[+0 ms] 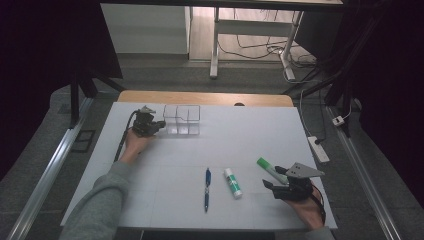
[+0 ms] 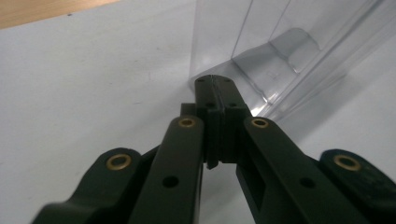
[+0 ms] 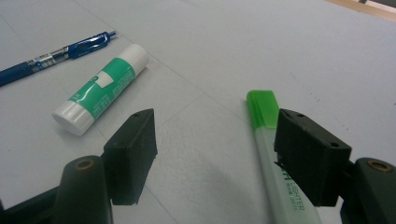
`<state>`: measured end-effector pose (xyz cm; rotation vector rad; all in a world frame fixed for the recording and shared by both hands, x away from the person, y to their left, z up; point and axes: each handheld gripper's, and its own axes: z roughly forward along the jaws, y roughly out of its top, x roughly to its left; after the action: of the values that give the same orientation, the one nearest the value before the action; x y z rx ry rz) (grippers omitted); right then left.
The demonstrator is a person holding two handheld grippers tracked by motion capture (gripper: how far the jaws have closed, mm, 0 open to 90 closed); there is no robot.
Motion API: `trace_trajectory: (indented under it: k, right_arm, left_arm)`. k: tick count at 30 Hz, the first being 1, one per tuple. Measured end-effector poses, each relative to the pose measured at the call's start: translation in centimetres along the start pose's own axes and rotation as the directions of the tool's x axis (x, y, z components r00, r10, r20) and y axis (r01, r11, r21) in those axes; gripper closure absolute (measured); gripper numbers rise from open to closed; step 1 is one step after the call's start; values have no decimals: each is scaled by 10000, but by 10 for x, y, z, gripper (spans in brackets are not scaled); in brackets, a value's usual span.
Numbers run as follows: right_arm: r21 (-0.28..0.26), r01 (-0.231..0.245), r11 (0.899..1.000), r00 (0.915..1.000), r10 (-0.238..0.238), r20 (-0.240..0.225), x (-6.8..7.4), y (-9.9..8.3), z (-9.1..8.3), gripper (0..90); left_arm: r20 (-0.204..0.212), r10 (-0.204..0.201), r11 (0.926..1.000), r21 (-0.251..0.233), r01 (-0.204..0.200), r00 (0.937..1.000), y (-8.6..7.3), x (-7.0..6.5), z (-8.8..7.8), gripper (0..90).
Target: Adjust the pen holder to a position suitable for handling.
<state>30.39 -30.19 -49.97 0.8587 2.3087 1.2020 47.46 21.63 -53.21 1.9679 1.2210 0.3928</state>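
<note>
Dim room with dark edges, light falling from above on the white table (image 1: 165,165); near jaws blurred, soft shadows beneath.

Far-left lane is blocked: the clear plastic organizer (image 1: 182,119) stands just ahead of the left hand-held gripper (image 2: 215,83), whose jaws are pressed together at its base, contact or a hair's gap, hard to tell through the clear wall. Near edge is crowded: blue pen (image 1: 207,187), glue stick (image 1: 233,182) and green highlighter (image 1: 270,170) lie side by side with narrow gaps, the highlighter running along the inner face of one jaw of the wide-open right hand-held gripper (image 3: 215,158). The table (image 1: 240,135) is bare through the middle and far right, an open pass.
</note>
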Motion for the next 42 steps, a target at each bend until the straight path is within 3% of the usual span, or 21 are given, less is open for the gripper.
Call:
trace_trajectory:
  k: [12, 31, 42]
  right_arm:
    - [-5, -65, 10000, 10000, 65, -39, -1, -1, 1, 297]
    - [-38, -130, 9999, 9999, 130, -113, -2, -2, 1, 297]
    - [-11, -150, 9999, 9998, 150, -147, -2, -2, 1, 297]
  left_arm:
    - [140, -290, 9995, 91, 288, 9995, 7, -4, 4, 884]
    - [508, 234, 9992, 304, -250, 9984, 27, -35, 22, 883]
    - [680, 252, 9991, 310, -274, 9974, 34, -47, 31, 883]
